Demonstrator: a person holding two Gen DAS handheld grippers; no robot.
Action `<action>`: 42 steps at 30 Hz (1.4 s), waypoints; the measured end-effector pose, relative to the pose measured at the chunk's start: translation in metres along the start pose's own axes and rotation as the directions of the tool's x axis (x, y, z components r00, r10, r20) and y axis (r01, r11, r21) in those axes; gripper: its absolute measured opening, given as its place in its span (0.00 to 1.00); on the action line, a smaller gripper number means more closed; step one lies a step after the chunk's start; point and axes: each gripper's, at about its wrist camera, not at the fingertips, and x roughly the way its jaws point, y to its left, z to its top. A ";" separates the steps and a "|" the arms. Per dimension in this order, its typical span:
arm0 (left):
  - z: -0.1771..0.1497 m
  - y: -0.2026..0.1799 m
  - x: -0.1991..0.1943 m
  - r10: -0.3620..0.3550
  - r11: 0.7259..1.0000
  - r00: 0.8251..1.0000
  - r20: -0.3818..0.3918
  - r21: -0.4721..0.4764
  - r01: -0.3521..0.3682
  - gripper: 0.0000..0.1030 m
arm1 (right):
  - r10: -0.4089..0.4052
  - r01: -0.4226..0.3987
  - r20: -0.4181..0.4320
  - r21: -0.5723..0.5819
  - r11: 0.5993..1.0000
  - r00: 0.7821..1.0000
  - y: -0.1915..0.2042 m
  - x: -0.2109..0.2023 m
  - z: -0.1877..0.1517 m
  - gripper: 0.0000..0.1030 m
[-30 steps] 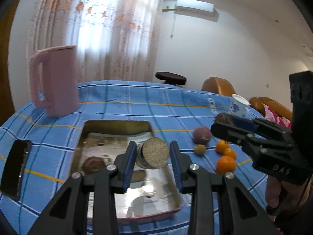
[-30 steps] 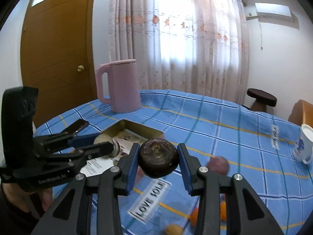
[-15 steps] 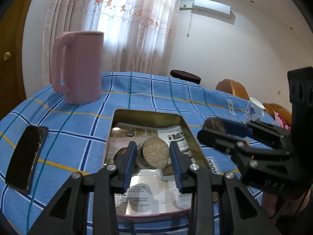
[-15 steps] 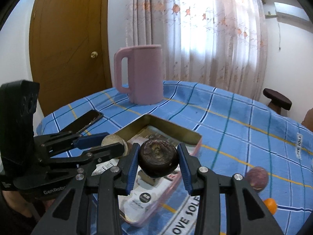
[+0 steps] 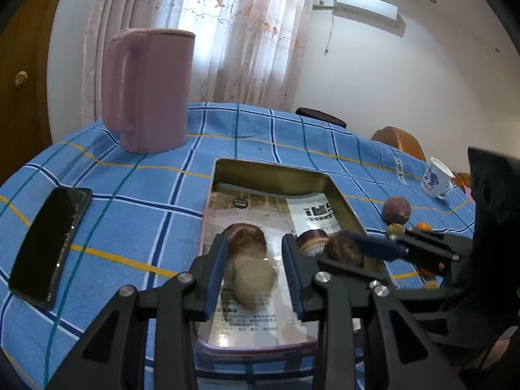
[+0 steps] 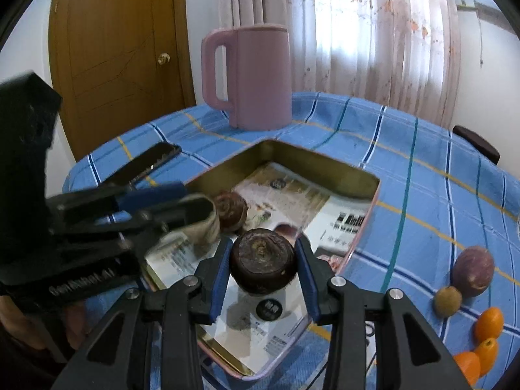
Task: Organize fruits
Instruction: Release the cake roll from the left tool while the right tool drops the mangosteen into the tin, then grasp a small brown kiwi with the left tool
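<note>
Only the left wrist view shows the white printed cup at the far right of the tabletop; only the right wrist view shows the door knob plainly and the whole cluster of loose fruit: a purple passion fruit, a small green-brown fruit touching it, and small oranges near the edge. Both show the pink jug behind the gold tin tray, lined with printed paper, and a black phone lying left of the tray. The right tongs hang over the tray's near part, their jaws opening yet with the pads against a dark brown round fruit. The left tongs are also opening over the tray; a blurred tan fruit sits between the jaws, apparently clear of the pads. Another dark fruit lies on the tray just beyond it. In the right view, the left tongs' body blocks the tray's left side.
</note>
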 end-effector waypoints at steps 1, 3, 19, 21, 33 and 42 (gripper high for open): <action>0.000 -0.001 -0.003 0.007 1.000 1.000 0.008 0.005 -0.007 0.45 | -0.004 0.004 0.008 0.004 1.000 1.000 0.000 -0.002 0.000 0.44; 0.001 -0.003 -0.009 0.016 1.000 0.999 0.031 0.004 -0.016 0.69 | -0.019 0.019 0.035 0.010 1.000 0.999 -0.002 -0.012 -0.002 0.50; -0.020 -0.133 -0.007 -0.186 0.961 0.982 -0.027 0.202 0.188 0.79 | -0.341 0.308 0.087 0.267 0.913 0.936 -0.102 -0.140 -0.084 0.59; -0.026 -0.151 -0.001 -0.200 0.950 0.978 -0.060 0.232 0.209 0.79 | -0.355 0.319 0.081 0.292 0.902 0.931 -0.111 -0.146 -0.093 0.59; -0.048 -0.202 0.035 -0.186 0.910 0.957 -0.222 0.327 0.253 0.60 | -0.371 0.323 0.072 0.360 0.875 0.926 -0.137 -0.150 -0.116 0.59; -0.054 -0.202 0.042 -0.238 0.885 0.924 -0.299 0.324 0.333 0.28 | -0.360 0.317 0.069 0.344 0.884 0.930 -0.131 -0.143 -0.113 0.59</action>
